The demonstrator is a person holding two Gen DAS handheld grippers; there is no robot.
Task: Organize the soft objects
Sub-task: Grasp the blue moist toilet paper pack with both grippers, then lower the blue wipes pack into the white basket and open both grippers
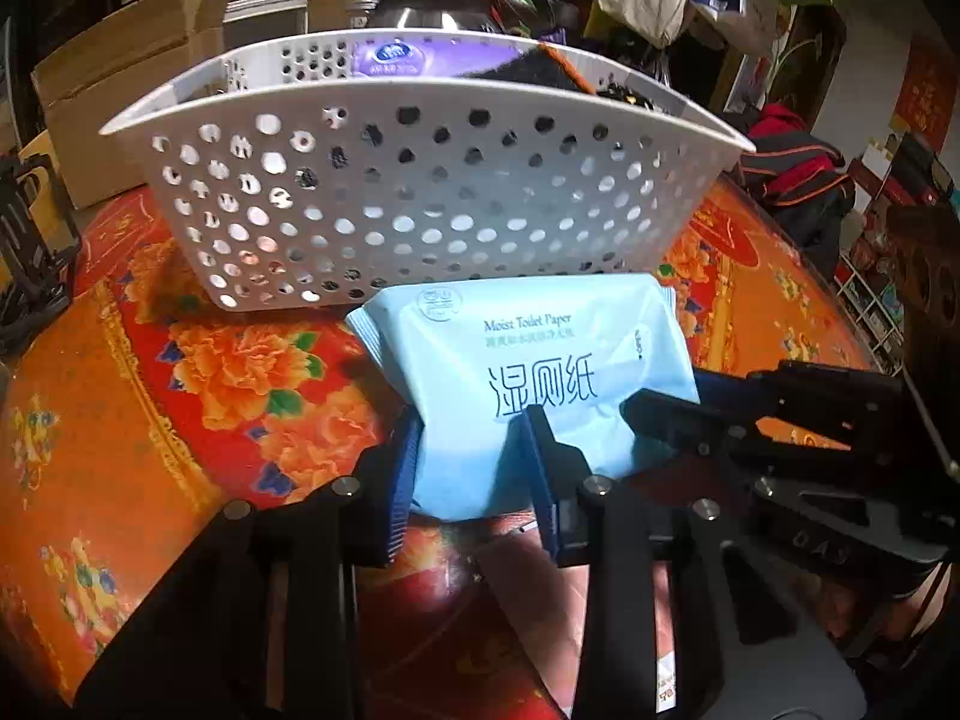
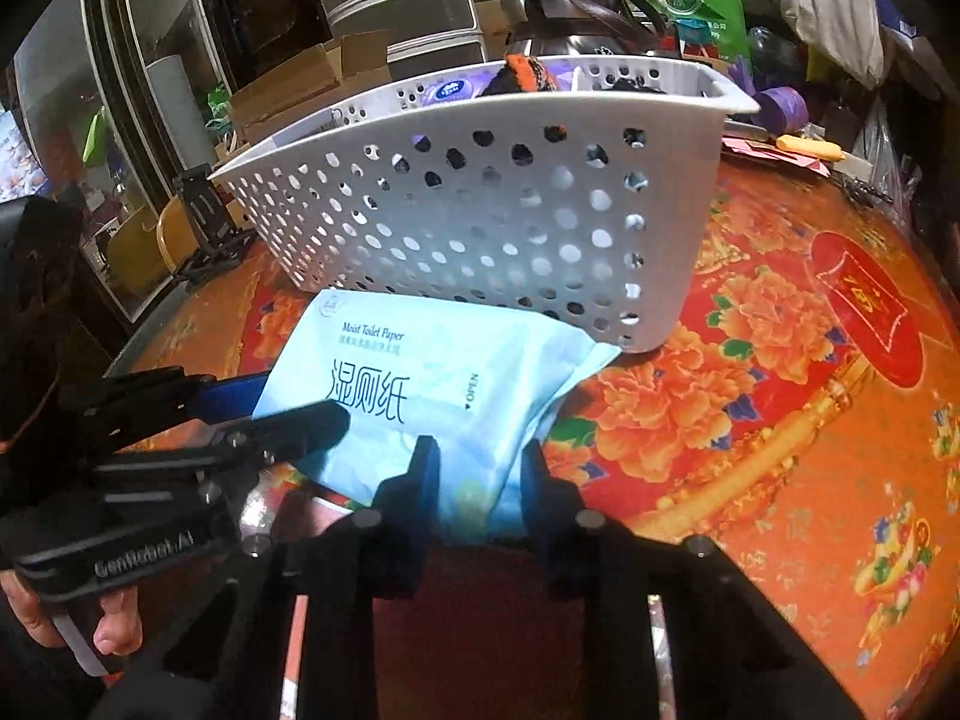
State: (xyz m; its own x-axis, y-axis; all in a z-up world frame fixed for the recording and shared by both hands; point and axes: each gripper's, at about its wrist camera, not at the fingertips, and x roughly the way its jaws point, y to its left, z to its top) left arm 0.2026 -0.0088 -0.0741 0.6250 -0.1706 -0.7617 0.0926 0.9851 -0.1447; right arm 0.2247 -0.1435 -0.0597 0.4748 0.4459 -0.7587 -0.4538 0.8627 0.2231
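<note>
A light blue pack of moist toilet paper is being held at the lower centre of both views, its far edge lying against the foot of a white perforated basket. The jaws of the left gripper are being pressed onto the pack's near left edge, and those of the right gripper are being clamped on its near right corner; each gripper is also being seen from the side in the other's view. The pack's near edge is being lifted slightly off the surface, a red and orange floral cloth that is lying open to the left and right of the pack. The basket's rim is standing above the pack, across the upper middle of each frame. A purple tissue pack and a black and orange knitted item are being kept inside it. "Moist Toilet Paper" and "OPEN" are being shown on the wrapper, with large Chinese characters. "GenRobot.AI" is being read on the left gripper's body in the right wrist view.
</note>
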